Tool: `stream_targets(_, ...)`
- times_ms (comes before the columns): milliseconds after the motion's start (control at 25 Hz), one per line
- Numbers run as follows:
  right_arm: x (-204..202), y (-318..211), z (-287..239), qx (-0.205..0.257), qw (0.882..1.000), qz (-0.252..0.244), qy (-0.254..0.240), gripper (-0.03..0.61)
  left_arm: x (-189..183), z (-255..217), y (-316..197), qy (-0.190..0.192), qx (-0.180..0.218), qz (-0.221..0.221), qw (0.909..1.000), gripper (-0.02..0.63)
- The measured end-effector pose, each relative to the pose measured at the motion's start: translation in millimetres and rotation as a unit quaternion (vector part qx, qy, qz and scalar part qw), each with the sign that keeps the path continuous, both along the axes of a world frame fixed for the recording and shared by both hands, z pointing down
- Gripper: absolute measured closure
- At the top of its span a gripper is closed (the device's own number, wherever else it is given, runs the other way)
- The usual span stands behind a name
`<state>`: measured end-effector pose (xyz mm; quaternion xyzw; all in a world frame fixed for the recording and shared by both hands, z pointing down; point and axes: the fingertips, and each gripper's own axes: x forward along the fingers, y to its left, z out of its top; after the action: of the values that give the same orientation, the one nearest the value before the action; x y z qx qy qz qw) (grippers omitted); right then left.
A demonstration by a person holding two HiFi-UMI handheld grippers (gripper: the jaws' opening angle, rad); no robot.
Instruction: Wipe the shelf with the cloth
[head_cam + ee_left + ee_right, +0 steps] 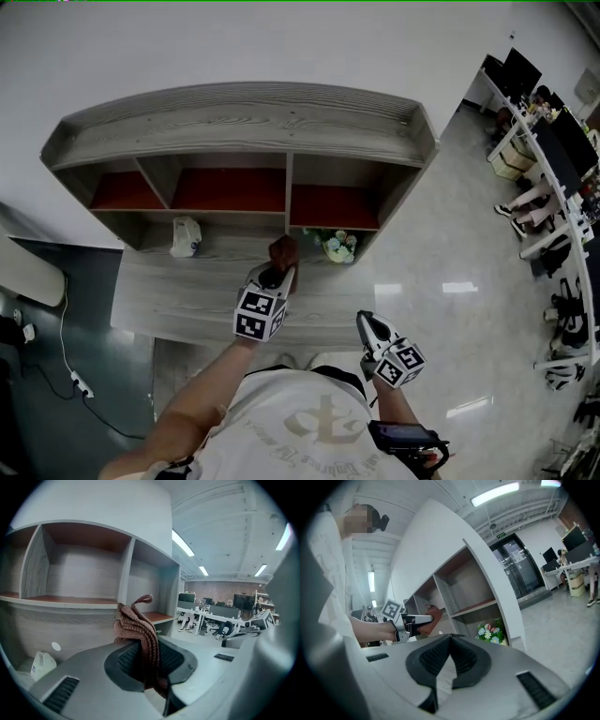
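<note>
**Cloth clamped at the shelf front**

The brown cloth point(136, 625) is gripped tight by the left gripper point(145, 660) and held in front of the shelf point(234, 117). Its lower end is hidden between the jaws. The right gripper point(449, 641) is closed on nothing, lower and to the near right.

Cool, even light falls from ceiling strip lamps point(183, 543) above and right of the left claw point(144, 654). White glare patches lie on the glossy floor point(459, 288) right of the right claw point(364, 321). Both claw views bulge strongly, with black corners and soft near edges.
</note>
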<state>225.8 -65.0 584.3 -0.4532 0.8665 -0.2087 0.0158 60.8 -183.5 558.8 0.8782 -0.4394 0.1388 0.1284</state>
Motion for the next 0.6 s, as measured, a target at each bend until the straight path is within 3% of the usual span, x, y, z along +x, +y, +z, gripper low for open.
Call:
stream_targets(400, 20.7, -9.9, 1.8, 0.010, 1.000, -0.008, -0.016, 0.574, 37.4, -19.9, -22.8, -0.054, 0.025, -0.007, 0.9982, 0.548)
stream_targets(600, 50.3, -21.3, -2.0, 0.011, 1.000, -0.016, -0.022, 0.574, 45.0, -20.0, -49.7, -0.104, 0.013, -0.060, 0.9926, 0.548)
